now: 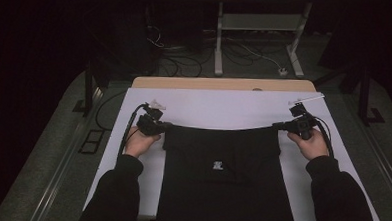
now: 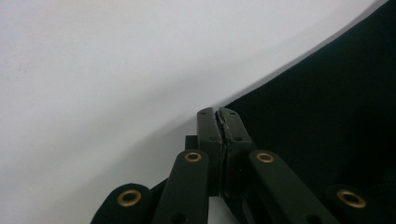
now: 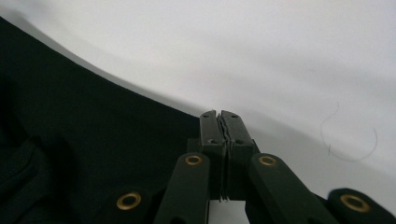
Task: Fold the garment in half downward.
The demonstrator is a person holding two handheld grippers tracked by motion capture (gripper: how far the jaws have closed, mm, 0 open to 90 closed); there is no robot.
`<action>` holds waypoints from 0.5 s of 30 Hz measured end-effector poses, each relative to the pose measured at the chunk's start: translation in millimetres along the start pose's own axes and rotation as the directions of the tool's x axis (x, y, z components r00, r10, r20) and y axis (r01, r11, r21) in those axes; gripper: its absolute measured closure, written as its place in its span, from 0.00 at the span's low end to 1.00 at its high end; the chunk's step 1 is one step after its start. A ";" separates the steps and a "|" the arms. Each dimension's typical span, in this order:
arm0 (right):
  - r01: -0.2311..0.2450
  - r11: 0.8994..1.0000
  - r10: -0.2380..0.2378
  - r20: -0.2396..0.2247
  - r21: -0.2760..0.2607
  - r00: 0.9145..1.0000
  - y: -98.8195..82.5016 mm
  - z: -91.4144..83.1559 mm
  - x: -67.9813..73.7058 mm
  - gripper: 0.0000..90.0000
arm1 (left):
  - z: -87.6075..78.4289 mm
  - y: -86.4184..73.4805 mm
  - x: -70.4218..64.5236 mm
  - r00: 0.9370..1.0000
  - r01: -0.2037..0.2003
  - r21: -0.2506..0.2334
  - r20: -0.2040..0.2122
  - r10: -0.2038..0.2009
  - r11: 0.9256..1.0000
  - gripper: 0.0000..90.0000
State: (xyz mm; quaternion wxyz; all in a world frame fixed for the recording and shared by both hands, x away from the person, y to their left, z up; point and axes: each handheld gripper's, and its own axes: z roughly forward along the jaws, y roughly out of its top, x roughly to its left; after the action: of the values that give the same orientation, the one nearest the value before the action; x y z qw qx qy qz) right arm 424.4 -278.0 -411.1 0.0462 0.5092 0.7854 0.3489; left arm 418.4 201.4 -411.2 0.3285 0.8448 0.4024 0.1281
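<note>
While one black garment lies spread at the middle of the white table, its single small white chest mark is too small to read. Two grippers: the left gripper, at nine o'clock, and the right gripper, at three o'clock, each clamp a far corner of the cloth, jaws pressed together.

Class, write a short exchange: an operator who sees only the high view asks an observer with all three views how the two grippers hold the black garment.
Operator: Has the left gripper actually pinched the black garment?
Observer: Yes. Its own view shows the jaws pressed flat together on the garment's corner edge.
Operator: And the right gripper?
Observer: Its view shows the jaws shut tight too, with the garment's far edge running right into them.
</note>
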 end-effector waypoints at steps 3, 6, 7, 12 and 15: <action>-0.001 1.000 0.001 0.003 -0.004 1.000 4.4 -1.0 -0.1 0.97 | -2.4 6.6 0.5 1.000 -0.007 -0.002 -0.010 0.007 1.000 0.97; -0.006 1.000 0.006 0.005 -0.017 1.000 9.1 -4.2 -1.6 0.97 | -5.6 15.0 2.1 1.000 -0.010 -0.004 -0.021 0.010 1.000 0.97; -0.009 1.000 0.009 0.008 -0.020 1.000 11.0 -5.0 -2.4 0.97 | -5.9 16.8 2.9 1.000 -0.009 -0.005 -0.024 0.009 1.000 0.97; -0.013 1.000 0.013 0.011 -0.016 1.000 20.8 -2.6 -8.3 0.97 | -0.8 25.3 8.3 0.999 -0.006 0.010 -0.043 0.007 1.000 0.97; -0.023 1.000 0.023 0.022 -0.016 0.999 28.6 0.9 -11.0 0.97 | 2.4 30.6 12.4 0.999 0.006 0.002 -0.052 -0.006 1.000 0.97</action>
State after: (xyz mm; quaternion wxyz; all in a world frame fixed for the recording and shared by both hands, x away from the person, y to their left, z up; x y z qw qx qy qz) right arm 451.9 -280.0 -397.8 0.0551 0.5217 0.7761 0.3500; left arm 445.8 195.7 -393.5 0.3173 0.8404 0.4134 0.1487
